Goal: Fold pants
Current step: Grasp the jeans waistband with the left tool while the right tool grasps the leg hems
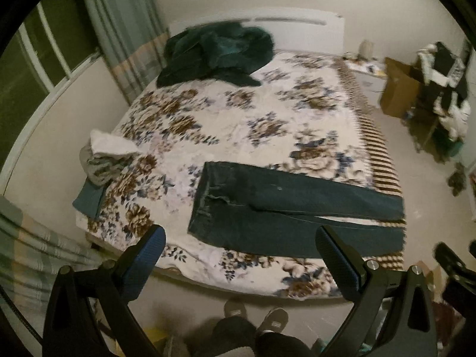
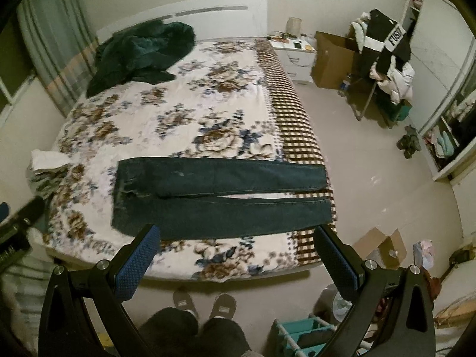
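Note:
Dark blue jeans (image 1: pixel 267 205) lie flat across the foot of the bed (image 1: pixel 238 125), waistband to the left, both legs stretched to the right edge. They also show in the right wrist view (image 2: pixel 220 196). My left gripper (image 1: pixel 241 235) is open and empty, held above the bed's near edge over the jeans. My right gripper (image 2: pixel 236 233) is open and empty, also above the near edge, fingers framing the lower leg. The right gripper shows at the edge of the left wrist view (image 1: pixel 455 261).
A dark green blanket (image 2: pixel 139 53) is heaped by the headboard. A pile of folded clothes (image 1: pixel 104 160) sits at the bed's left edge. A nightstand (image 2: pixel 294 56), cardboard box (image 2: pixel 333 59) and clothes-laden chair (image 2: pixel 383 56) stand at the right. My feet (image 2: pixel 205 303) are below.

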Tool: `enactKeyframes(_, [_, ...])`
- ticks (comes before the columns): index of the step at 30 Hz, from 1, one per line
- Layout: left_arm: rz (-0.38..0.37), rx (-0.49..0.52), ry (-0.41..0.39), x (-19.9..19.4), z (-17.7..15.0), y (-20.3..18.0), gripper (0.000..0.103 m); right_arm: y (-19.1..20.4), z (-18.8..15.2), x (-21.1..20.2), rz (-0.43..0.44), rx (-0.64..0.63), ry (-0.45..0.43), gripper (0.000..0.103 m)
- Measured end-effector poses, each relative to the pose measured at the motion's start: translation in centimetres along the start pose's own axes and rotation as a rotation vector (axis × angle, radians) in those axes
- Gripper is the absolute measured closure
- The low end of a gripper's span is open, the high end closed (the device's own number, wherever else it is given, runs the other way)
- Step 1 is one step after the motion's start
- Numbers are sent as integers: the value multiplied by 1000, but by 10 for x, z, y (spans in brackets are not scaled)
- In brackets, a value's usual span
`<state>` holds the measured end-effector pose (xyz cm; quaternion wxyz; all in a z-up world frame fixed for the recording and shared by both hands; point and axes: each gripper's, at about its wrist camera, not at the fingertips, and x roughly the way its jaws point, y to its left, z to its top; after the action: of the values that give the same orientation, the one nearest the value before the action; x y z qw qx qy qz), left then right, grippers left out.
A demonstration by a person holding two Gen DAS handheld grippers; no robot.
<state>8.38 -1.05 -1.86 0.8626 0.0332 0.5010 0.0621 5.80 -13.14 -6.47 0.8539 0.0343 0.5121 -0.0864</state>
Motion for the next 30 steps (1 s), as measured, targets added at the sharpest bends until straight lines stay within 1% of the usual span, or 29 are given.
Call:
enactKeyframes(2, [21,-14,32,29,5,-1,0,-3,8,30,-24,25,24,0])
enactKeyframes(4, [54,-13,82,67,14,-3,0,-6,16,58,-30,45,53,0])
enactKeyframes(5, [61,-13,106,82,17,-5,0,-18,24,85,-37,66,81,0])
enactKeyframes(9, [98,-12,190,156,40,-11,0,-29,44,162,-32,140,172,0])
enactKeyframes(13, [121,-9,262,225,64,-15,0,-45,67,251,-53,205,236,0])
enactKeyframes(14, [124,-10,279,248,72,-17,0,-46,73,273,-60,220,251,0])
enactKeyframes(19, [155,-18,372,336,100,-16,0,-51,104,383,-98,301,345,0])
enactKeyframes(23, [167,-46,455,415,116,-14,0,-57,121,467,-125,362,418,0])
enactKeyframes(25, [161,-72,502,455,121,-13,0,-63,127,504,-147,397,435,0])
enactKeyframes(28, [142,-137,584,517,124,-11,0,-79,128,554,-188,457,469,0])
enactKeyframes(30, [117,-198,642,552,124,-9,0,-92,130,590,-195,517,492,0])
